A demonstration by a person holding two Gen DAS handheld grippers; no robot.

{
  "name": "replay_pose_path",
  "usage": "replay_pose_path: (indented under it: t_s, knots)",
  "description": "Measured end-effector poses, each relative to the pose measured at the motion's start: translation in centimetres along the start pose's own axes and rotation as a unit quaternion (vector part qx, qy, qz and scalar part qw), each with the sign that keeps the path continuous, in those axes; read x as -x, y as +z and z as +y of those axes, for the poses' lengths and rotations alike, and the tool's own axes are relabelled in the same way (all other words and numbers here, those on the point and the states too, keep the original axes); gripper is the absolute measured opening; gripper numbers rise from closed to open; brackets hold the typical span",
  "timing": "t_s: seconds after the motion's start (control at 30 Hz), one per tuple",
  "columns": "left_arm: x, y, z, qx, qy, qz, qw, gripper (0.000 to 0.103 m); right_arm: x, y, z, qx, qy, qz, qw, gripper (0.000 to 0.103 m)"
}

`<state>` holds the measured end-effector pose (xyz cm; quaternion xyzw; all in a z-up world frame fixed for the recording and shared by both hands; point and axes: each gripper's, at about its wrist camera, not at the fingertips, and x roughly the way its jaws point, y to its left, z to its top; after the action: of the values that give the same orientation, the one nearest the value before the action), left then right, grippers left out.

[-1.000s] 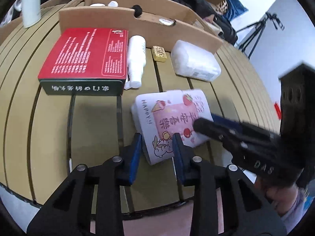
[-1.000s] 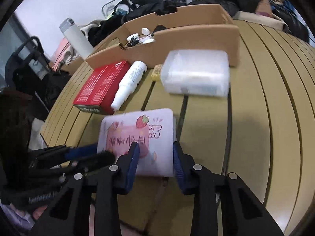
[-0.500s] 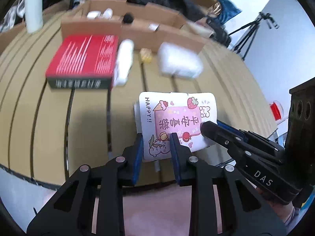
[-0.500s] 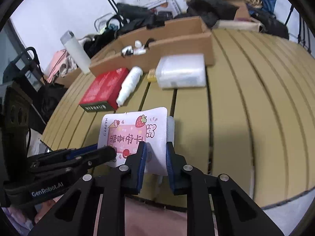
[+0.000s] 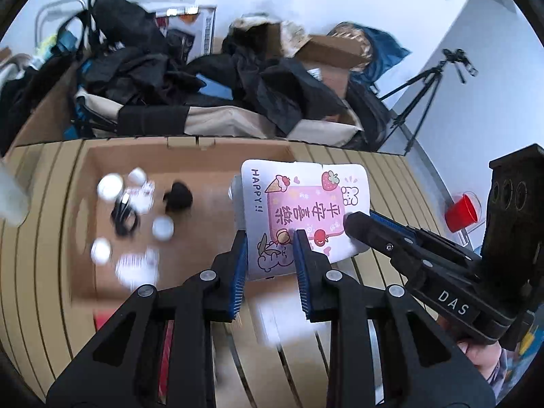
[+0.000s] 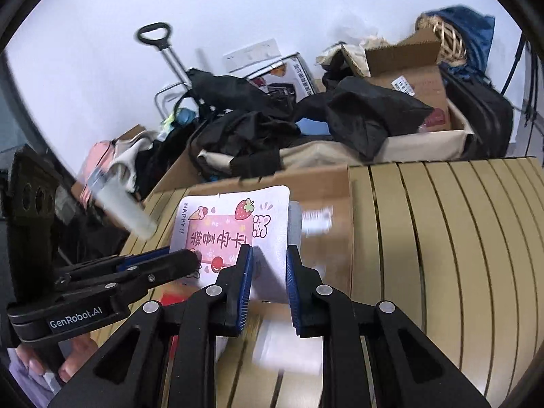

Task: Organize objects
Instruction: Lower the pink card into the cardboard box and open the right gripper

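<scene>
A white packet (image 5: 302,204) with a pink label and strawberry cartoons hangs in the air over the open cardboard box (image 5: 190,156). My left gripper (image 5: 269,238) is shut on its near edge. My right gripper (image 6: 269,251) is shut on the packet (image 6: 234,224) at its right side. In the left wrist view the right gripper (image 5: 353,221) comes in from the right, and in the right wrist view the left gripper (image 6: 190,258) comes in from the left. Small white caps (image 5: 109,185), a black cable (image 5: 124,217) and a black lump (image 5: 177,196) lie in the box.
The slatted tan table (image 6: 442,238) stretches to the right. A blurred white bottle (image 6: 122,210) stands at the left. A blurred pale container (image 6: 289,350) lies below the grippers. Dark bags and cartons (image 5: 272,95) pile up behind the box, with a tripod (image 5: 425,95) and a red cup (image 5: 460,210) at the right.
Both grippers closed on the packet, lifted it off the table and carried it forward over the cardboard box. The red box, bottle and pale container dropped out below.
</scene>
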<state>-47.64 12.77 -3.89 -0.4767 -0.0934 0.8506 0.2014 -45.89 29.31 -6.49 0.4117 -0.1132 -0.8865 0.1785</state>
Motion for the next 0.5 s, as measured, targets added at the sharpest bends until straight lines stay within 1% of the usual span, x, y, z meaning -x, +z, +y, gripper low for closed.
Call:
replay_pose_path:
  t_s: [0.03, 0.1, 0.17, 0.23, 0.27, 0.3, 0.33, 0.37, 0.4, 0.43, 0.47, 0.5]
  knots:
    - [-2.1, 1.6, 0.9, 0.009, -0.004, 0.021, 0.9997, 0.022, -1.8, 1.3, -0.5, -0.001, -0.005, 0.013, 1.000, 0.021]
    - [-5.1, 2.9, 2.3, 0.028, -0.003, 0.040, 0.9988, 0.022, -5.2, 3.1, -1.5, -0.001, -0.022, 0.032, 0.999, 0.021]
    - [-8.4, 4.1, 3.2, 0.031, 0.018, 0.056, 0.9978, 0.022, -8.4, 4.1, -2.6, -0.007, -0.036, 0.053, 0.998, 0.021]
    - [-11.7, 4.6, 3.9, 0.029, 0.045, 0.073, 0.9959, 0.022, -11.7, 4.6, -3.5, -0.011, -0.053, 0.078, 0.995, 0.021]
    - [-12.7, 4.7, 4.1, 0.030, 0.052, 0.078, 0.9951, 0.022, -13.4, 4.7, -3.8, -0.012, -0.065, 0.091, 0.994, 0.021]
    - [-13.9, 4.8, 4.3, 0.026, 0.063, 0.087, 0.9939, 0.024, -14.8, 4.6, -3.9, -0.006, -0.082, 0.105, 0.991, 0.021]
    - [-15.1, 4.8, 4.6, 0.021, 0.077, 0.098, 0.9920, 0.024, -16.3, 4.5, -3.9, 0.011, -0.109, 0.119, 0.987, 0.022]
    - [-15.4, 4.6, 4.7, 0.021, 0.076, 0.102, 0.9917, 0.024, -16.9, 4.3, -3.6, 0.029, -0.121, 0.119, 0.985, 0.022]
    - [-15.5, 4.7, 4.8, 0.024, 0.069, 0.106, 0.9917, 0.025, -16.9, 4.1, -3.4, 0.040, -0.119, 0.112, 0.986, 0.022]
    - [-15.3, 4.7, 5.0, 0.028, 0.061, 0.107, 0.9920, 0.027, -16.7, 4.1, -3.1, 0.049, -0.121, 0.108, 0.986, 0.022]
    - [-14.7, 4.7, 5.1, 0.030, 0.047, 0.103, 0.9931, 0.034, -16.4, 4.1, -2.9, 0.055, -0.126, 0.105, 0.985, 0.022]
    - [-13.7, 4.9, 5.2, 0.029, 0.044, 0.096, 0.9940, 0.038, -16.0, 4.3, -2.8, 0.061, -0.127, 0.102, 0.985, 0.023]
